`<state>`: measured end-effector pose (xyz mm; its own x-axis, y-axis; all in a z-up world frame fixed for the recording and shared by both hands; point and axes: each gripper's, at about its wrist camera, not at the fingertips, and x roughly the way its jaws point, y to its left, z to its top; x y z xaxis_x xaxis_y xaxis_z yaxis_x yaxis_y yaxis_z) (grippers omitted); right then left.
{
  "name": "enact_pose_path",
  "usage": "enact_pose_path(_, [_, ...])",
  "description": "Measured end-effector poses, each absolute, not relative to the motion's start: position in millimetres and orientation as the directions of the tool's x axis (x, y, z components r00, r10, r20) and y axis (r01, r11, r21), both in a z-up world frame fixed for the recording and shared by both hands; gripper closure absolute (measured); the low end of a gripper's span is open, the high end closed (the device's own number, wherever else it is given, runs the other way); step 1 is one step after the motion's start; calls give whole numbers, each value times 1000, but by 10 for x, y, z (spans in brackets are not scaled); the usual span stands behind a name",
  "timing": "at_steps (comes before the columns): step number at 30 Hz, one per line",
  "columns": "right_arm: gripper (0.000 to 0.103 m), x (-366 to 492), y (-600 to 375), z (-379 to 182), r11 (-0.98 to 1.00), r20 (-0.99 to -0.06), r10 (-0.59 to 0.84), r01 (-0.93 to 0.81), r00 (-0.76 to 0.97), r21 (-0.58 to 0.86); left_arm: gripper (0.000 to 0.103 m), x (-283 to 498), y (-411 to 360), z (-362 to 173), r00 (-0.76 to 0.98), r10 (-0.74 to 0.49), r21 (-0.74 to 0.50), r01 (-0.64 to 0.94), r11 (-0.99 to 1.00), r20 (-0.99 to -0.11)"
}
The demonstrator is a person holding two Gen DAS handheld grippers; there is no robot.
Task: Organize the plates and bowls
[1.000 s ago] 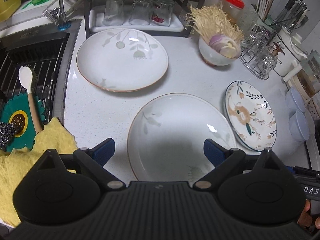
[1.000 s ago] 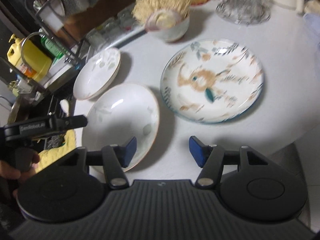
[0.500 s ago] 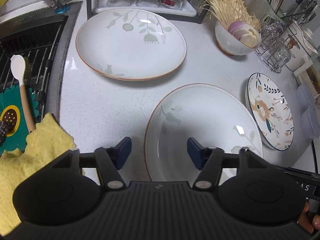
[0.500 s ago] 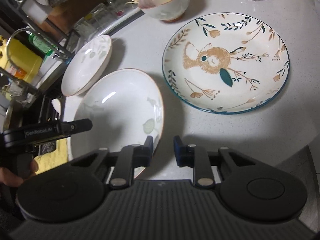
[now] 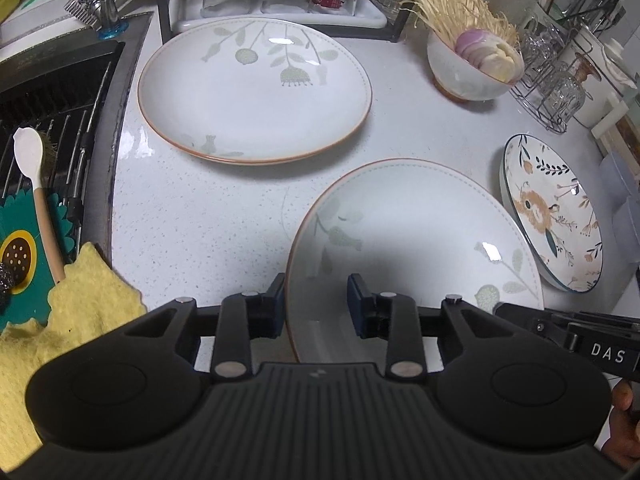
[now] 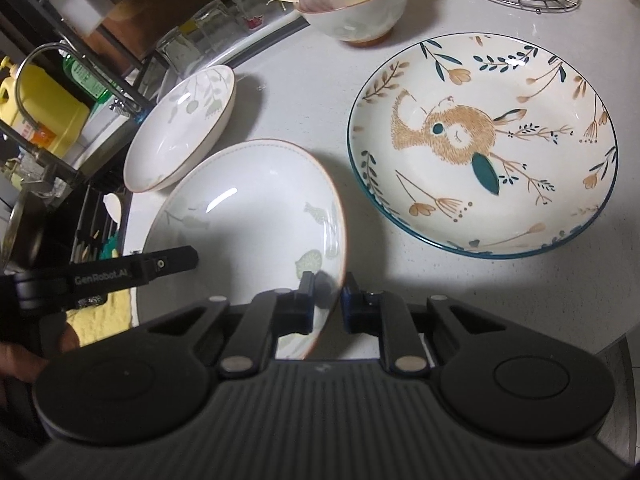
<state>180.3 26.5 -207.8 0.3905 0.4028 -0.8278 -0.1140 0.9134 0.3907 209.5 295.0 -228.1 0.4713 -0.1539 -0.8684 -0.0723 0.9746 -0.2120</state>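
Both grippers are closing in on the same thing: the near white ceramic plate with a thin brown rim and pale green leaf print [image 5: 416,248], which is sitting on the speckled white countertop [image 5: 200,220] at the lower centre of the left wrist view.

The left gripper [image 5: 316,304] is straddling that plate's near-left rim, one blue pad outside the edge and the other over the plate's inside; its jaws have just been closing, but a gap is showing between the inner pad and the rim, so it is not yet pinching. The right gripper [image 6: 325,304], low in the centre of the right wrist view, has just been closing too and is now pinching the plate's opposite rim between its narrowed blue pads.

The step in hand looks like a two-sided grasp before a lift. A matching white leaf-print plate [image 5: 252,88] is lying in the upper middle of the left view, well apart, and a blue-rimmed plate painted with a brown bear and flowers [image 6: 484,144] is lying at the right of the right view.

Next, the left jaws probably need to finish closing on the rim; then both hands must be rising together, keeping the plate level, most likely towards the matching plate for stacking. An uneven lift could let it slip.
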Motion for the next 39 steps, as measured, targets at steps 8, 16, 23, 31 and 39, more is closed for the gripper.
enact_pose_path(8, [87, 1832, 218, -1912, 883, -795, 466, -153, 387, 444, 72, 2027, 2967, -1957, 508, -127, -204, -98, 974, -852])
enact_pose_path(16, [87, 1933, 65, -1596, 867, -752, 497, -204, 432, 455, 72, 2058, 2816, -1568, 561, -118, -196, -80, 977, -820])
enact_pose_path(23, [86, 2051, -211, -1352, 849, -712, 525, -229, 467, 475, 73, 2153, 2576, -1241, 622, -122, -221, -85, 971, -774])
enact_pose_path(31, [87, 2233, -552, -1159, 862, -687, 502, -246, 525, 442, 73, 2309, 2213, -1086, 647, -157, -250, -54, 967, -746])
enact_pose_path(39, [87, 2283, -942, -1240, 875, -705, 471, -179, 530, 450, 73, 2461, 1782, -1170, 613, -188, -244, -7, 970, -767])
